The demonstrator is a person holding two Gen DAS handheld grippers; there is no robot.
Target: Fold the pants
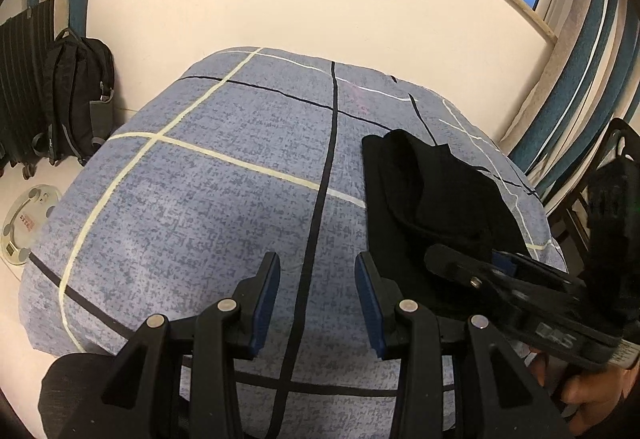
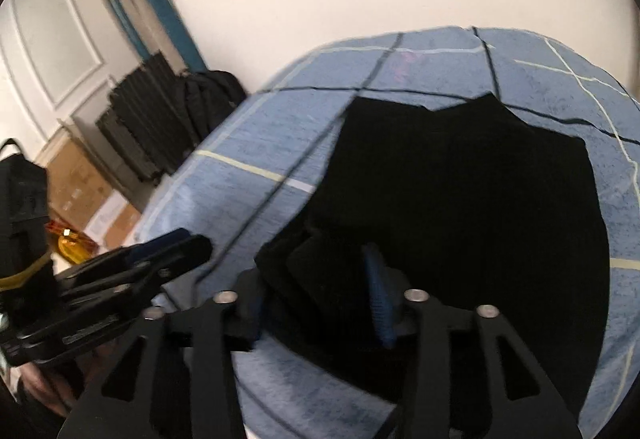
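The black pants [image 2: 460, 179] are lying folded in a dark heap on a bed with a blue checked cover [image 1: 200, 179], toward the right side of it as the left wrist camera sees things. The left gripper [image 1: 318, 303] hangs over bare cover with its jaws partly apart and nothing between them, just the black stripe of the pattern running under the gap. The right gripper [image 2: 316, 299] is down at the near edge of the pants; its jaws are apart, and a thick fold of the black cloth sits in the gap between them, but the pads don't look like they're pressing on it. That view is a bit blurred, so I can't say whether the cloth touches the left pad. In the left camera you can see the right gripper reaching in from the right side with a hand [image 1: 576, 391] under it. Off the bed there's a black backpack [image 1: 78, 95] leaning at the wall and a round glass bathroom scale [image 1: 26, 223] on the floor.
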